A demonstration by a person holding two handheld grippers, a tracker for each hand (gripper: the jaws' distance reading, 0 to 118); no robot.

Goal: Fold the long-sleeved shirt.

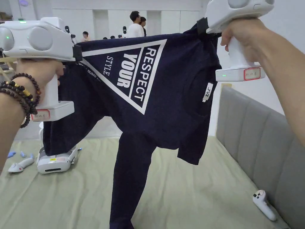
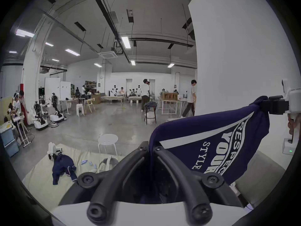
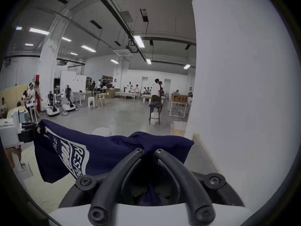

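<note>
Head view: we hold the navy long-sleeved cotton shirt with a white printed triangle (image 1: 166, 98) stretched in the air above the pale green sheeted bed (image 1: 193, 190). The left gripper (image 1: 78, 53) pinches one end of the shirt's upper edge at the left; the right gripper (image 1: 203, 26) pinches the other end at the upper right. One sleeve hangs down the middle toward the near edge of the bed. A white handheld controller (image 1: 263, 205) lies at the near right of the bed beside the grey padded headboard (image 1: 262, 140); a white headset device (image 1: 56, 162) sits at the far left.

Left gripper view: our jaws are closed on a fold of navy cloth (image 2: 150, 148), which runs right toward the other gripper (image 2: 267, 105), also clamped on fabric.

Right gripper view: both jaws meet on bunched cloth (image 3: 149, 148).

To do this step well, in our judgement, we keep the upper edge taut and level, lower the shirt until the hanging sleeve lands flat, then lay the body down without creasing. We keep the drop clear of the controller and the headset.
</note>
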